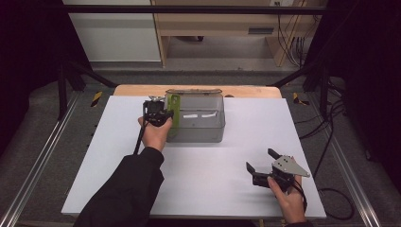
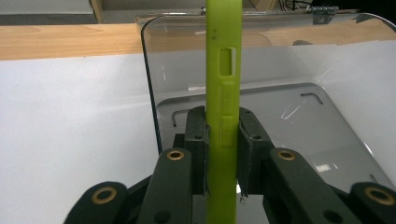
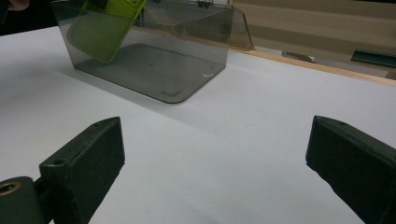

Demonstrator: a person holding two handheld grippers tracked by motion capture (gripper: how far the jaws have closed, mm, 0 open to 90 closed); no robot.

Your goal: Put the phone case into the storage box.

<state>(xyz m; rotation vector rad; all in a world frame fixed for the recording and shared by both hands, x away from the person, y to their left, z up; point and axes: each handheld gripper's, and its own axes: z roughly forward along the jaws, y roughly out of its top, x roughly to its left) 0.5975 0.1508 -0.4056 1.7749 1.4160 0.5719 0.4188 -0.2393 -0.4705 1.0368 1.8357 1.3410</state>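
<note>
A lime-green phone case stands on edge between the pads of my left gripper, which is shut on it. The case hangs partly inside the left end of a smoky clear plastic box, and my left gripper is at that end. In the right gripper view the case shows tilted behind the box wall. My right gripper hovers open over the white table near the front right, with nothing between its fingers.
The white tabletop lies on a wooden board. The box's hinged lid stands open at the back. Metal rails and cables run along both sides of the table.
</note>
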